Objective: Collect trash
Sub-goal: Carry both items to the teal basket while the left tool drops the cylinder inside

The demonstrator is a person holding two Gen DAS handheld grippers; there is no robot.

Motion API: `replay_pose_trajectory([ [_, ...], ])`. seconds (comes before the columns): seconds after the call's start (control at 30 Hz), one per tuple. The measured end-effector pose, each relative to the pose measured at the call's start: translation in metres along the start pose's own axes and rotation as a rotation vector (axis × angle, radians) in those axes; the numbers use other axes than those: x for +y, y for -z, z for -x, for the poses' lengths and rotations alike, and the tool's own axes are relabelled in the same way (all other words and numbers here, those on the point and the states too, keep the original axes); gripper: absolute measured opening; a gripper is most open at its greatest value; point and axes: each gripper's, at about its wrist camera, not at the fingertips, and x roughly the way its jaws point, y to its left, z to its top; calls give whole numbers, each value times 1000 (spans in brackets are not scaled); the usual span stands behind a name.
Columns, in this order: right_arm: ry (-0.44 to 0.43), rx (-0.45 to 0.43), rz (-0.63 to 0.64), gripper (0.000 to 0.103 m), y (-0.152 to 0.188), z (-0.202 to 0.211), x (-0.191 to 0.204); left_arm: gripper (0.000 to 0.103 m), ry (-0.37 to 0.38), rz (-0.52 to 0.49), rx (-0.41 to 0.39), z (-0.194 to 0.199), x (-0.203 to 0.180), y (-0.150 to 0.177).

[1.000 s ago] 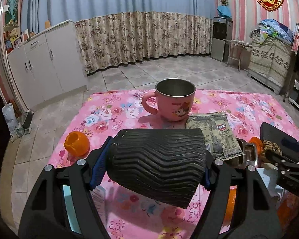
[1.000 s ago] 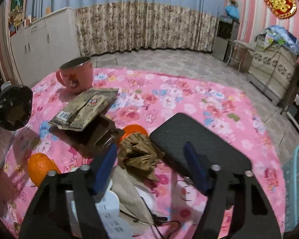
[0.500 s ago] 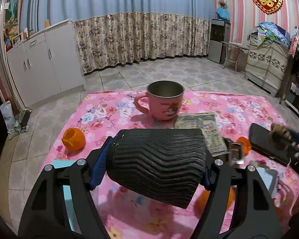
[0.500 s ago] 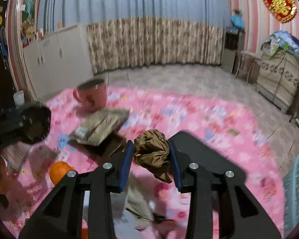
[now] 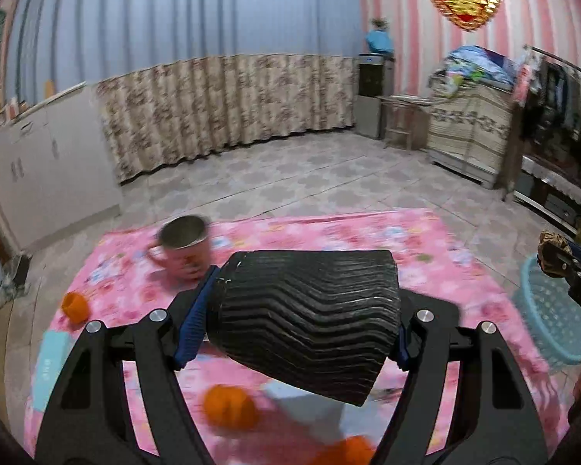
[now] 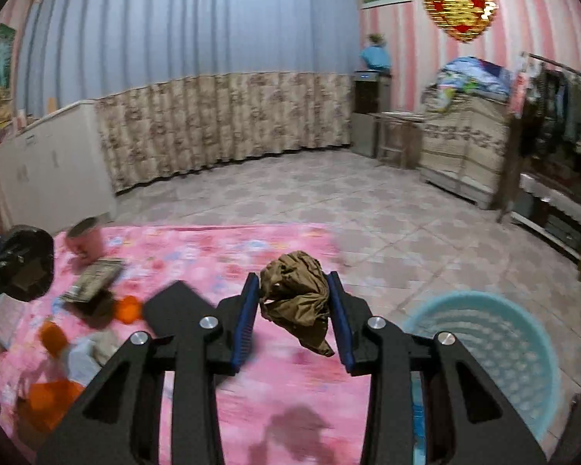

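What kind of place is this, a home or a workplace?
Most likely a lived-in room of a home. Long curtains cover the far wall, clothes hang on a rack, and a red heart decoration hangs on pink striped wallpaper. A pink flowered tablecloth covers the table.

Crumpled wad (image 6: pixel 295 290) sits between right gripper (image 6: pixel 294 312) fingers, above table (image 6: pixel 290 379) edge. Basket (image 6: pixel 495 352) on floor right of table. Mug (image 6: pixel 85 237) at far left, packet (image 6: pixel 93 279) in front of it. Ridged roll (image 5: pixel 310 317) inside left gripper (image 5: pixel 298 321).
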Motion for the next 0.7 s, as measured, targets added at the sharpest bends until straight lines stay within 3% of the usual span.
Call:
replay_pose_trajectory([
  [0.37,164,41,-146,36,26,22,-134,71,193,-101,43,-11,-153,-1],
  [0.7,210,56,-243,36,47,24,-185,72,316,-223,79,-32,-283,22],
])
